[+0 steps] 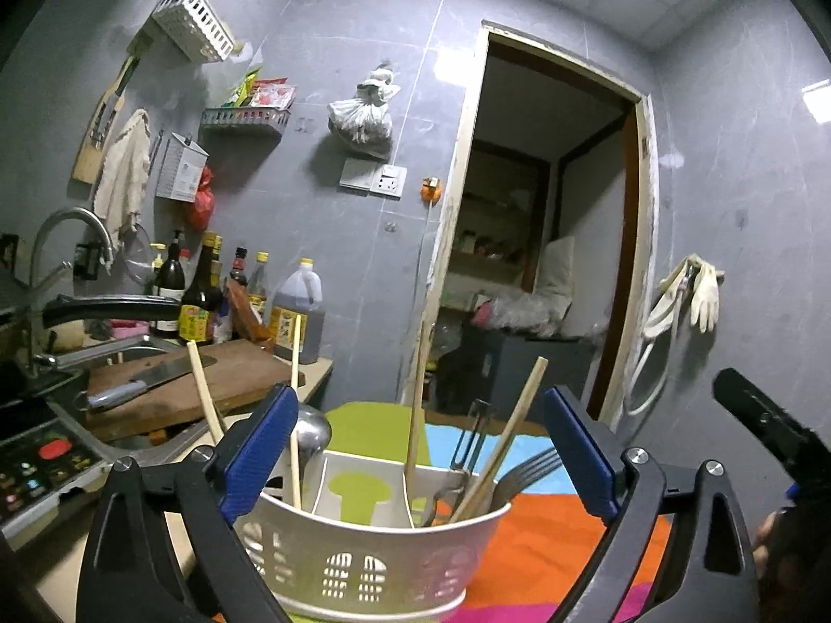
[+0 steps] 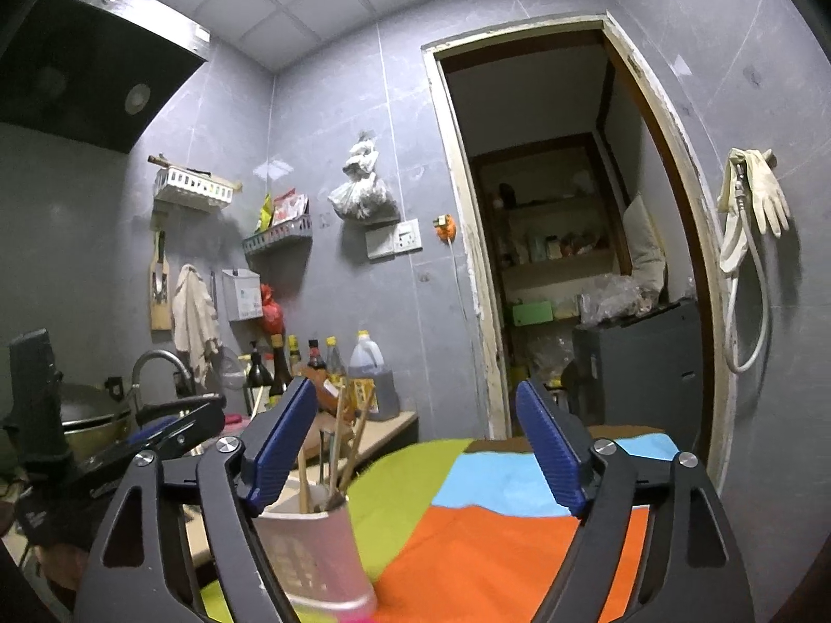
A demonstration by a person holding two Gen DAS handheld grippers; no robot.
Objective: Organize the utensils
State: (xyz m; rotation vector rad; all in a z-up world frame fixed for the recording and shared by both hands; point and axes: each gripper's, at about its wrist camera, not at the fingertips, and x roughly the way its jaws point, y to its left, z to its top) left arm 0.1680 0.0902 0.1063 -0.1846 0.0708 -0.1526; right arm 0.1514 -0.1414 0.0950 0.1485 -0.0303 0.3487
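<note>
In the left wrist view, the left gripper (image 1: 415, 459) stands with its jaws wide apart and nothing clamped. A pale perforated utensil holder (image 1: 363, 555) sits on the table between the two blue pads (image 1: 257, 454), close in front of the claw and touching neither pad as far as can be seen. Inside it, wooden chopsticks (image 1: 498, 446) lean toward the right pad, a metal ladle (image 1: 311, 428) stands just beside the left pad, and a fork (image 1: 524, 472) rests at the right end. A multicoloured cloth (image 1: 545, 545) lies under the holder. Farther off to the claw's left, a cleaver (image 1: 150, 376) lies on a wooden cutting board (image 1: 244, 368). Part of the other gripper shows at the right edge.

In the right wrist view, the right gripper (image 2: 415, 449) is also spread open, gripping nothing; only the cloth (image 2: 493, 545) lies between its pads. The utensil holder (image 2: 311, 555) stands just outside the claw's left finger (image 2: 280, 446), partly hidden behind it, chopsticks (image 2: 358, 441) sticking up from it.
</note>
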